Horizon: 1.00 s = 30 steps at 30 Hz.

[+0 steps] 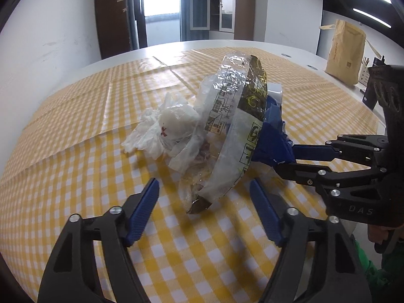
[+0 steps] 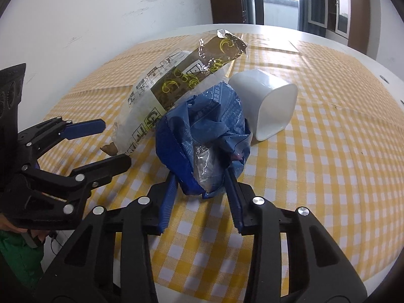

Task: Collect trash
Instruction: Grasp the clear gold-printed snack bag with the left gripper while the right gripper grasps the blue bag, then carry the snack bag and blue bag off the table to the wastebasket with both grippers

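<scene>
Because the trash lies heaped mid-table on the checked cloth [image 1: 75,176], both tools converge there: the right gripper [image 2: 202,184] pinches the blue wrapper [image 2: 202,131]; the left gripper [image 1: 204,202] stands spread, straddling the clear printed wrapper [image 1: 232,131].

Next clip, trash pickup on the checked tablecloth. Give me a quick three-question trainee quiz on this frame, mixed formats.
1. True or false: the right gripper is closed on the blue wrapper.
2. Which lies on its side behind the blue wrapper? A) white cup B) glass jar C) metal can
3. Fill in: the left gripper is ____, with the clear printed wrapper ahead of it.

Key: 1 true; 2 A; 3 open
</scene>
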Each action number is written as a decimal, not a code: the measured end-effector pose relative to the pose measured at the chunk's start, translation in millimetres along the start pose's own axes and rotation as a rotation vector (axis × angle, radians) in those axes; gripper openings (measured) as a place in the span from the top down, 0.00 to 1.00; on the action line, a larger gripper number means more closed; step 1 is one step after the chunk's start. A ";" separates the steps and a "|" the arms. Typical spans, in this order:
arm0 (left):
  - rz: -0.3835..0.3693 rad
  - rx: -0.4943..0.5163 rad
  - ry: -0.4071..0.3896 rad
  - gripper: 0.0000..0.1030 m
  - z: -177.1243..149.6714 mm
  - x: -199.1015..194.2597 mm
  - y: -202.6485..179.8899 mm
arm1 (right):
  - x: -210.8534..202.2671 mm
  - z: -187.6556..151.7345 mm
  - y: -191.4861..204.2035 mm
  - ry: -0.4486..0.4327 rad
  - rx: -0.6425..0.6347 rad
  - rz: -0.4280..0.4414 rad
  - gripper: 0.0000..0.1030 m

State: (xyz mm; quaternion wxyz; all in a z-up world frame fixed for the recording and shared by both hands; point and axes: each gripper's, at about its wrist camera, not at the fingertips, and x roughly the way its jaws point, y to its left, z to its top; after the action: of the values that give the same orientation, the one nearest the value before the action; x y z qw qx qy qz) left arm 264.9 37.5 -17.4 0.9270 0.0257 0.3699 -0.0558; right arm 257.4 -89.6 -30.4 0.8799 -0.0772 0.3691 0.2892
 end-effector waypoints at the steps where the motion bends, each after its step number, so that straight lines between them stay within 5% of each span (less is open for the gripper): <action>1: -0.001 -0.004 0.002 0.49 0.1 2.0 0.3 | -1.6 -0.1 -1.6 -0.003 0.001 0.003 0.75; 3: 0.005 -0.024 0.001 0.59 -0.8 5.6 0.4 | -7.1 -1.1 -7.6 -0.014 0.006 0.000 0.83; 4: 0.007 -0.042 -0.001 0.72 -1.8 5.6 2.0 | -9.4 -2.5 -9.3 -0.023 0.008 -0.004 0.84; 7: 0.001 -0.112 -0.022 0.78 -5.4 -0.4 11.0 | -14.1 -7.2 -13.5 -0.038 0.012 -0.007 0.87; 18: -0.030 -0.290 -0.126 0.78 -29.0 -53.0 41.6 | -50.5 -30.2 -15.9 -0.108 0.019 0.016 0.89; 30: -0.031 -0.316 -0.149 0.78 -50.1 -81.0 30.6 | -92.6 -54.4 -6.0 -0.167 0.019 0.008 0.89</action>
State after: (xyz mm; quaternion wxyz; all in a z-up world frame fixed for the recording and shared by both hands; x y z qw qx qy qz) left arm 176.1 79.1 2.2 0.9434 -0.1303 0.3046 -0.0133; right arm 176.0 -155.3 -5.5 0.9072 -0.0429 0.2974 0.2945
